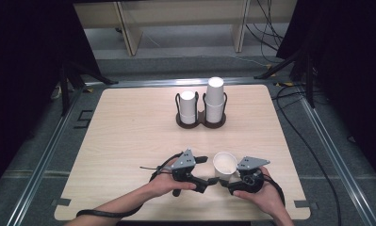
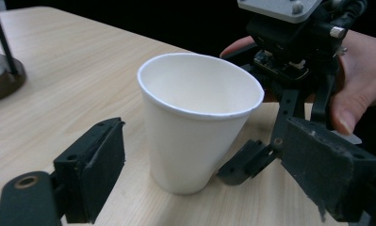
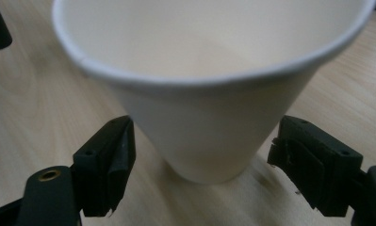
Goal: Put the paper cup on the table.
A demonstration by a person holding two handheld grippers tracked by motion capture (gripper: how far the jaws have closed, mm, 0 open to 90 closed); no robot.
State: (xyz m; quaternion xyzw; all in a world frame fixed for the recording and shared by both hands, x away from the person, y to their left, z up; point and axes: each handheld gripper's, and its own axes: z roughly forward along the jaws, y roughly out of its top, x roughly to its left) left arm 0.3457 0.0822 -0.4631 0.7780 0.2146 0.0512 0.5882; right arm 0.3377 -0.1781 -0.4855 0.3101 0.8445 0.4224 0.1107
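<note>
High view: pale wood table (image 1: 129,141), grey floor; both hand-held grippers (image 1: 213,181) released around white cup (image 1: 224,163).

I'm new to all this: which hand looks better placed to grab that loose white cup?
Probably the right gripper: its open jaws already flank the paper cup near its base. The left gripper is open too, but the cup sits farther ahead of its jaws.

A lab recording bay — black curtains (image 1: 25,70), loose floor cables (image 1: 294,94), a bare framed test table (image 1: 129,141).
</note>
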